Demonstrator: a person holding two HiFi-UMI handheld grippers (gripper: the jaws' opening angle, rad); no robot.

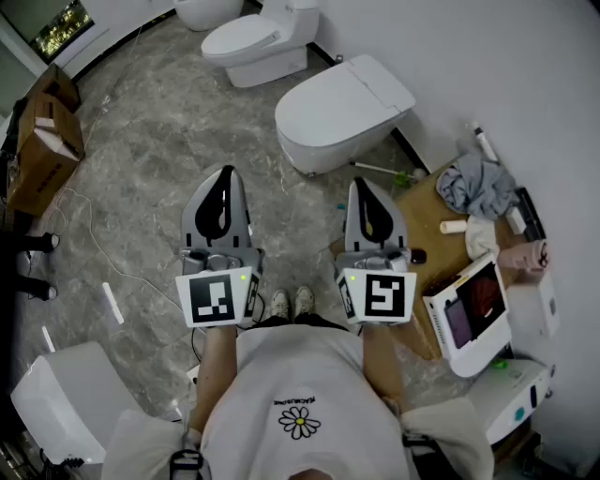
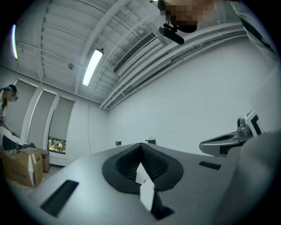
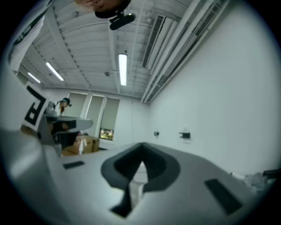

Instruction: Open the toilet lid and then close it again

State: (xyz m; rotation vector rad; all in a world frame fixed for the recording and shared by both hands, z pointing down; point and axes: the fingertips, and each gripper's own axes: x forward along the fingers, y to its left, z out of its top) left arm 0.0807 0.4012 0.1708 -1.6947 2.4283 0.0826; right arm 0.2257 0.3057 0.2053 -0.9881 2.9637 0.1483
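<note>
The nearest white toilet (image 1: 342,108) stands on the marble floor ahead of me, by the wall, with its lid down flat. I hold both grippers side by side at waist height, pointing roughly level toward it and well short of it. The left gripper (image 1: 225,173) is shut with nothing between its jaws, and in its own view the left gripper (image 2: 141,145) shows jaws meeting at the tip. The right gripper (image 1: 362,184) is also shut and holds nothing; in its own view the right gripper (image 3: 141,145) has its jaws together, aimed at the white wall.
A second toilet (image 1: 253,42) and part of a third (image 1: 211,9) stand further back. Cardboard boxes (image 1: 42,131) sit at the left. At the right, flat cardboard (image 1: 427,202) carries a grey cloth (image 1: 478,183), bottles and a boxed screen (image 1: 473,309). A white cistern part (image 1: 61,398) lies at lower left.
</note>
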